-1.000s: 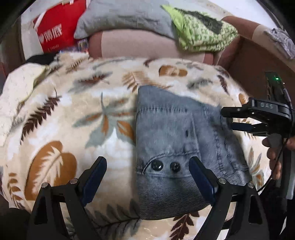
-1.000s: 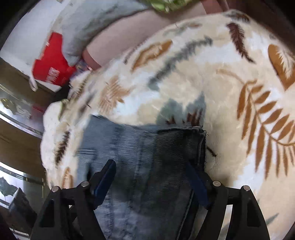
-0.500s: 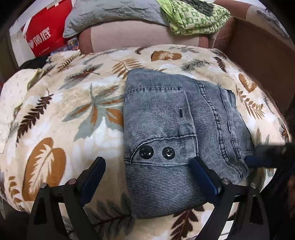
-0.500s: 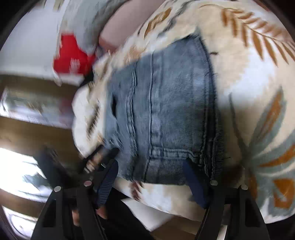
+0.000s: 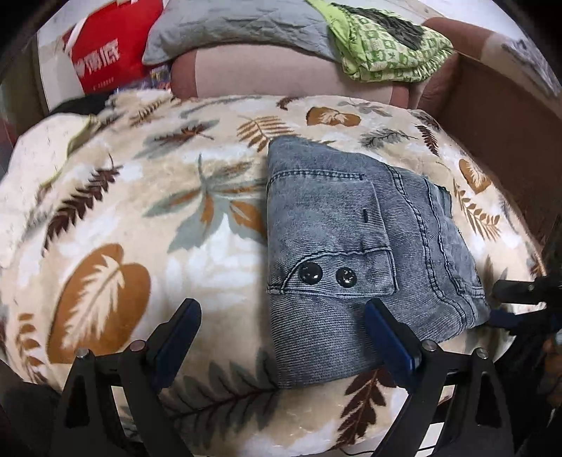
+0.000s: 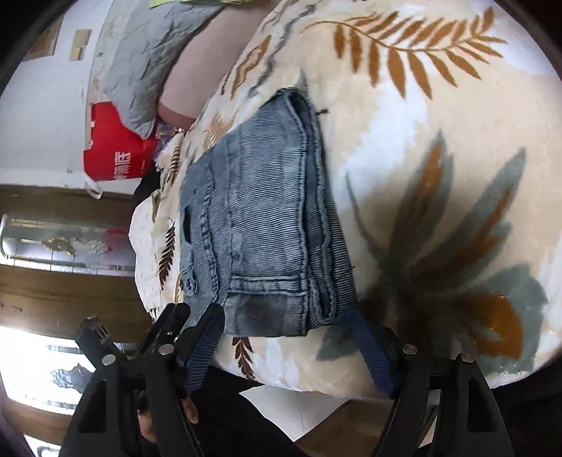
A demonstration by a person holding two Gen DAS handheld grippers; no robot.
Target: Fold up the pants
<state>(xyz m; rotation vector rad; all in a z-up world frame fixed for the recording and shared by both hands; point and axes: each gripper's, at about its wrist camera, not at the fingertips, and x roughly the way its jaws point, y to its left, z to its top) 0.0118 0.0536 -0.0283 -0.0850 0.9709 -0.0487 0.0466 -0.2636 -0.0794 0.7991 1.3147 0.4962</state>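
Note:
The grey-blue denim pants point(image 5: 351, 246) lie folded into a compact rectangle on the leaf-patterned blanket point(image 5: 140, 211), pocket flap with two dark snaps facing up. My left gripper point(image 5: 281, 337) is open and empty, hovering over the near edge of the pants. In the right wrist view the folded pants point(image 6: 260, 225) show from the side, their stacked layers visible. My right gripper point(image 6: 288, 351) is open and empty, just off the near end of the pants at the blanket's edge. It also shows at the right edge of the left wrist view point(image 5: 520, 302).
A grey pillow point(image 5: 239, 24), a green patterned cloth point(image 5: 383, 42) and a red bag point(image 5: 105, 59) lie beyond the blanket on a pinkish sofa point(image 5: 274, 77). A brown wooden edge point(image 5: 498, 112) runs at the right. The blanket drops off at its near edge point(image 6: 316, 379).
My right gripper has pulled back off the pants and swung toward the blanket's near edge. My left gripper has drawn back slightly. The pants stay folded in place.

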